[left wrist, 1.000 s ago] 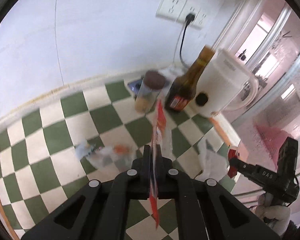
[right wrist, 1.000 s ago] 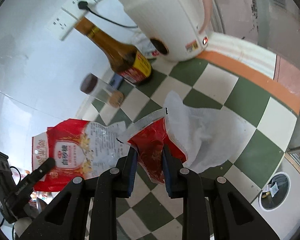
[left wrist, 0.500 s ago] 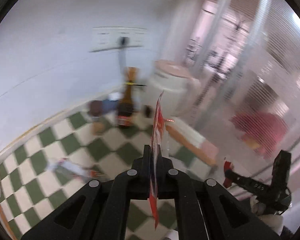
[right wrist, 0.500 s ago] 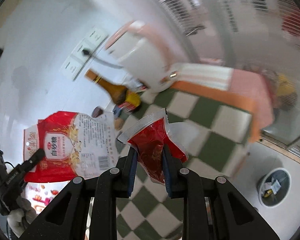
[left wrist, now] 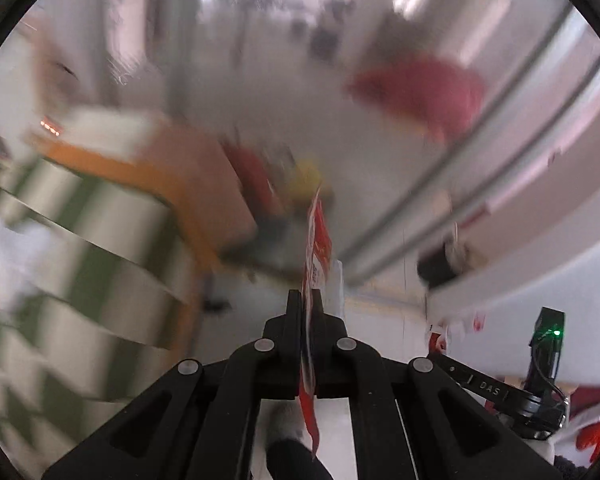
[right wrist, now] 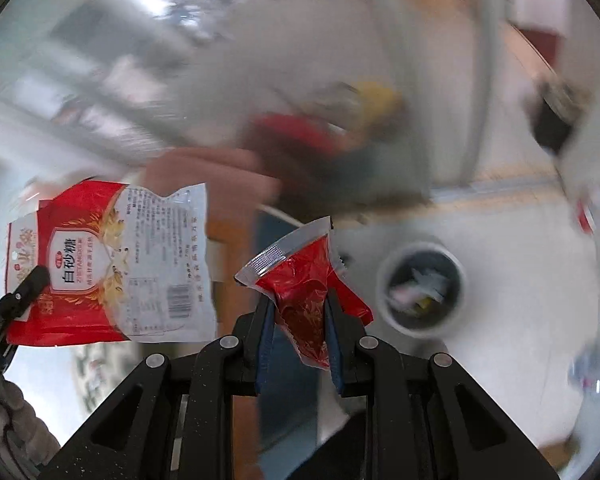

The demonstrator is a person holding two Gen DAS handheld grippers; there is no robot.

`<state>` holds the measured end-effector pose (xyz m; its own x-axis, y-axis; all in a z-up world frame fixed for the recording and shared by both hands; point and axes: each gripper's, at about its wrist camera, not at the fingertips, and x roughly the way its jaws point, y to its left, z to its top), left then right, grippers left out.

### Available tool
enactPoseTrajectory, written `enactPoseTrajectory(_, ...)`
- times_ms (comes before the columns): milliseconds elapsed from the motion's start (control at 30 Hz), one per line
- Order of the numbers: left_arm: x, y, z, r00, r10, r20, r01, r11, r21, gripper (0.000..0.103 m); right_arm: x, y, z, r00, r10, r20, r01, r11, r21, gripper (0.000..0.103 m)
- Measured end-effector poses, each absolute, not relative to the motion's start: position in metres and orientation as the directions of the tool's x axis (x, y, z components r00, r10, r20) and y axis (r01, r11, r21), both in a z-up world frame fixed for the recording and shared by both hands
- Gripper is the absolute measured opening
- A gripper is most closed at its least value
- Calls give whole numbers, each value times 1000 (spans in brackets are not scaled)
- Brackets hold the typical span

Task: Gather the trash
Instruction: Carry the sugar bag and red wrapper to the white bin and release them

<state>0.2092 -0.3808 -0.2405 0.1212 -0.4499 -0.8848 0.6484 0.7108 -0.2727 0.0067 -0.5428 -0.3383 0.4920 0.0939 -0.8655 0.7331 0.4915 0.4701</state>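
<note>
My left gripper [left wrist: 307, 300] is shut on a red and white sugar bag [left wrist: 317, 248], seen edge-on in its own view and flat at the left of the right wrist view [right wrist: 112, 264]. My right gripper [right wrist: 300, 300] is shut on a crumpled red foil wrapper [right wrist: 303, 280]. A round bin [right wrist: 421, 284] with trash inside stands on the pale floor, right of and below the wrapper. The right gripper's body shows at the lower right of the left wrist view [left wrist: 511, 392]. Both views are blurred.
The green and white checkered counter [left wrist: 80, 280] with its orange edge lies at the left of the left wrist view. A blurred pile of red and yellow things [right wrist: 339, 128] sits on the floor behind. Glass partition rails [left wrist: 459, 184] run at the right.
Both grippers have swung right, away from the counter with the bottle and kettle, out over the floor. The bin is now nearer in the right wrist view. Both still hold their trash.
</note>
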Motion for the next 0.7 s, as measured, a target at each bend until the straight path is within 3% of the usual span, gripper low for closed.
enactPoseTrajectory(233,173,-477,-488,-114,-291,-950,633,715,-295,0,-59,-602,-532,336,147,-930,847,385,367,25)
enactPoseTrajectory(400,150,-525,-653,-183,-165,-969,678,692,-246,1,-69,-623,-671,276,189,-942,886,331,326,25)
enactPoseTrajectory(567,139,-548,-780,-248,-64,-967,701,677,-224,1,-59,-634,-785,249,239,-939,888,330,320,25)
enactPoseTrajectory(700,134,-550,-826,-272,5,-962,702,685,-194,6,-44,-636,-850,204,264,-943,888,356,291,25)
